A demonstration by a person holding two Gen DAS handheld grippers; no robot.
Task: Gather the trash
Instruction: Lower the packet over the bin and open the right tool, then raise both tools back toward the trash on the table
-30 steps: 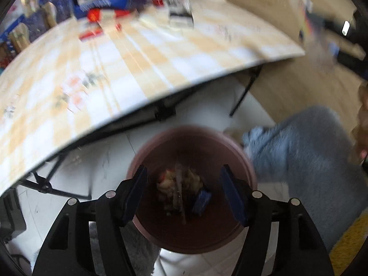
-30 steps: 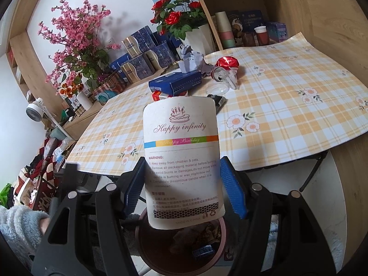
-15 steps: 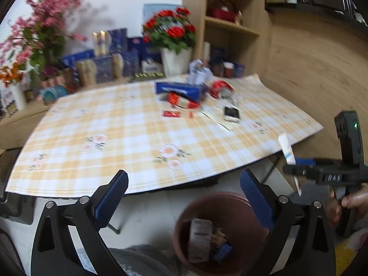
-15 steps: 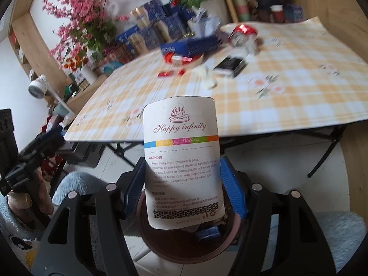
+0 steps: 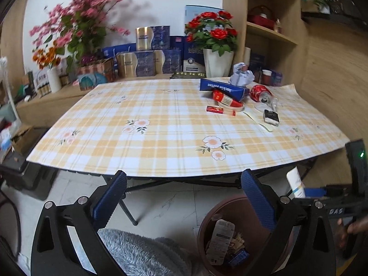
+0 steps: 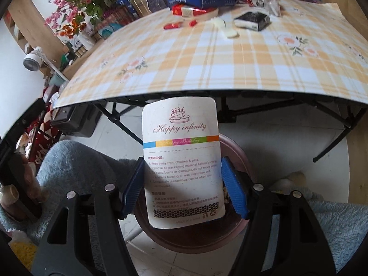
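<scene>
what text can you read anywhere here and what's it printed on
"Happy infinity", "Happy Birthday", "WARNING:", "Keep away from children & pets.", "MADE IN CHINA": white card held in the right gripper.
"luckin coffee", upside down: blue box on the table.
"DAS": right gripper's body.
Red packets, black pack, bin wrapper: too small or blurred.

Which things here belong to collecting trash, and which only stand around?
Job: candle package in right gripper; brown bin; crushed red can; red wrappers; crumpled tissue.

Bystanders: potted roses; pink blossoms; blue gift boxes.
</scene>
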